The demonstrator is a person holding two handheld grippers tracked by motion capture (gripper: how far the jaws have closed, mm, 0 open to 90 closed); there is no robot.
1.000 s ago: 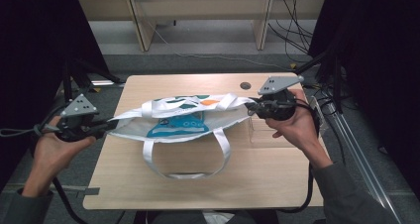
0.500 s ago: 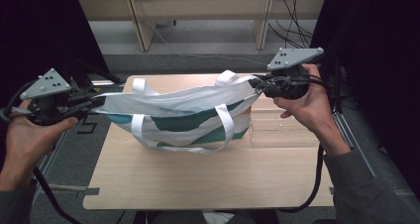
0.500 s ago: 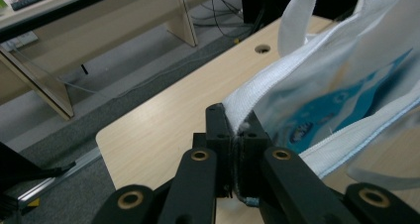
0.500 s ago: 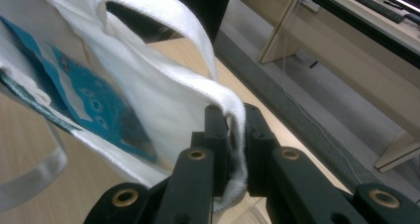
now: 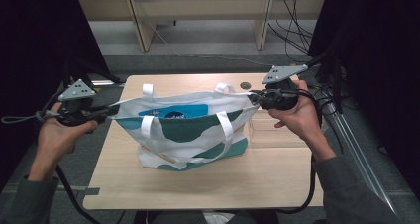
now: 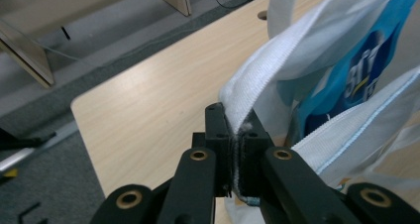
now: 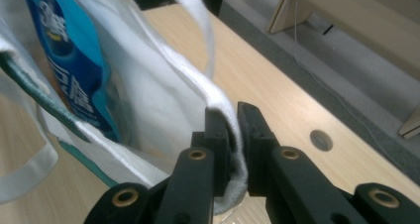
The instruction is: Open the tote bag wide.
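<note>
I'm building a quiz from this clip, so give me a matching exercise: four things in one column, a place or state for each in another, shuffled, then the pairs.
Things:
1. left gripper
2. right gripper
3. blue packet
4. table

Places or states:
A. inside the tote bag
B. clamped on the bag rim's left end
C. under the bag
D. clamped on the bag rim's right end

Pairs: 1-B, 2-D, 3-A, 4-C
</note>
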